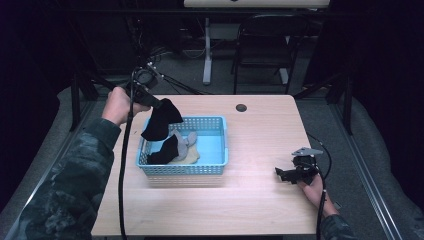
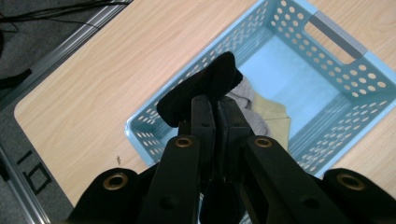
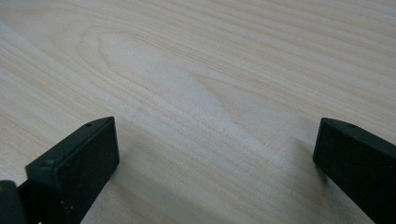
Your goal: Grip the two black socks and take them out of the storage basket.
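My left gripper [image 1: 159,104] is shut on a black sock [image 1: 160,121] and holds it above the left end of a light blue perforated basket [image 1: 220,150]. The sock hangs down toward the basket. In the left gripper view the jaws pinch the black sock [image 2: 205,84] over the basket's near corner [image 2: 140,133]. Inside the basket lie a grey sock [image 1: 184,142], a pale yellow cloth [image 1: 187,157] and another black sock [image 1: 162,152]. My right gripper [image 1: 286,174] rests low on the table at the right, jaws wide apart with bare wood [image 3: 210,107] between them.
The basket stands left of the table's middle. A dark round grommet hole [image 1: 241,107] sits near the table's far edge. A chair [image 1: 265,45] and a desk leg [image 1: 207,50] stand beyond the table. The left gripper's cable [image 1: 122,170] hangs down along the sleeve.
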### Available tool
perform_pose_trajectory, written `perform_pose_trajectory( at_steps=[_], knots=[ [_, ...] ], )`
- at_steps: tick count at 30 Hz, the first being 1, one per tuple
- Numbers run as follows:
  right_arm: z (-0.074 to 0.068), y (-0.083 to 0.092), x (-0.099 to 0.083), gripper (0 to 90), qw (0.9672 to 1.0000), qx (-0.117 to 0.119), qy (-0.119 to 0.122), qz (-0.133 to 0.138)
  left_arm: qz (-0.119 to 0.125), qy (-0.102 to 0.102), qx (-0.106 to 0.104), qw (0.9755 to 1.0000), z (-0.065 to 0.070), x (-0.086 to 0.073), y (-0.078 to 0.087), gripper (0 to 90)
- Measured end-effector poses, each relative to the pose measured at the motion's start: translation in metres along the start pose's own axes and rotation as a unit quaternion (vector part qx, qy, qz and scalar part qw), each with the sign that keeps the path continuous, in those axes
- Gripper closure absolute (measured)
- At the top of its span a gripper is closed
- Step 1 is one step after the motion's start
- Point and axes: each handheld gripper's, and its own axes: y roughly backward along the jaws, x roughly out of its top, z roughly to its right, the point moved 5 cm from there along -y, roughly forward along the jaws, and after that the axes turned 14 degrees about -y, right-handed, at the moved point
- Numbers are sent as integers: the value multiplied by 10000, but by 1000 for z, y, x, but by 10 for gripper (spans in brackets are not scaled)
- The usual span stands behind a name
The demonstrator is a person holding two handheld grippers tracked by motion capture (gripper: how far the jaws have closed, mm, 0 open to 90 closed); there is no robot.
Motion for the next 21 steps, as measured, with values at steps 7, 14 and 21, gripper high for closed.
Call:
perform_pose_trajectory(
  at_steps=[7,14,21],
  knots=[
    [0,0,0,0,10000,-15,0,-5,70,42,100,9999,-7,-2,17,866],
    [0,0,0,0,10000,-16,1,-1,106,196,267,9994,-17,-15,30,866],
    [0,0,0,0,10000,-12,-5,3,167,363,457,9982,-28,-30,49,866]
  ],
)
